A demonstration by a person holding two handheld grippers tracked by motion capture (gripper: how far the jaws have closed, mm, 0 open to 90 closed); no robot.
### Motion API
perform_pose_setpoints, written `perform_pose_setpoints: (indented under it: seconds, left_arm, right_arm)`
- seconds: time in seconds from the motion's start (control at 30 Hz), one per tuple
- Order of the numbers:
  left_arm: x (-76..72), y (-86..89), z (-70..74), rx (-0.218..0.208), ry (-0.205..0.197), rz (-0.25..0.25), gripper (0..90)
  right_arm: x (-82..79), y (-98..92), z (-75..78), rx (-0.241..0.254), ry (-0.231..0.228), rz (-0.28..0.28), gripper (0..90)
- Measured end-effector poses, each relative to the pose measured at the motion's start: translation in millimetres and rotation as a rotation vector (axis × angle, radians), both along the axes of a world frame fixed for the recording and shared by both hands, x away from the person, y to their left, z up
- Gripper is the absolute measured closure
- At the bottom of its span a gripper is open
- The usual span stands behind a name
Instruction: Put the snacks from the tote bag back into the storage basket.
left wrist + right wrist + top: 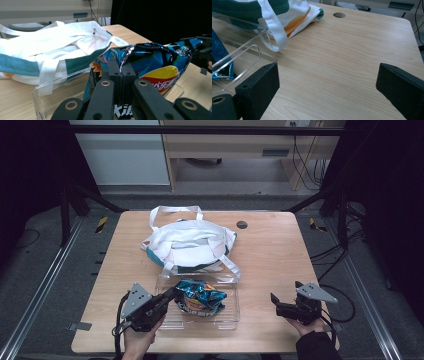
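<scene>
Lab rig — black frame point(200, 130), floor rails point(45, 280), cables point(305, 165).

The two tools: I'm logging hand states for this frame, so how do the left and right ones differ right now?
The left tool is shut on the chip bag over the clear tray; the right tool is open and holds nothing. The left tool reaches into the tray; the right tool hovers apart from it, over bare table. Both are hand-held, near the table's front edge, and point roughly toward the middle.
</scene>
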State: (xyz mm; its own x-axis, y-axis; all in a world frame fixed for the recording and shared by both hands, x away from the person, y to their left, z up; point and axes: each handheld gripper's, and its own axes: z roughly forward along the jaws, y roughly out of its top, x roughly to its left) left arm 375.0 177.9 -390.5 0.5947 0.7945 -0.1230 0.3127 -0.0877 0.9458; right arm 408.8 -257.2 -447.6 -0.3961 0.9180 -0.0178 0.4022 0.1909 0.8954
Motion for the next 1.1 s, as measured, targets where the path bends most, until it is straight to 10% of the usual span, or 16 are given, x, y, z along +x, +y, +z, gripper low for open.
perform_pose_setpoints:
  seconds: [1.1]
  left_arm:
    - [49.0, -16.2, 7.6, -0.043, 0.069, 0.061, 88.8]
  right_arm:
    - [2.6, 0.1, -3.7, -0.006, 0.016, -0.003, 5.3]
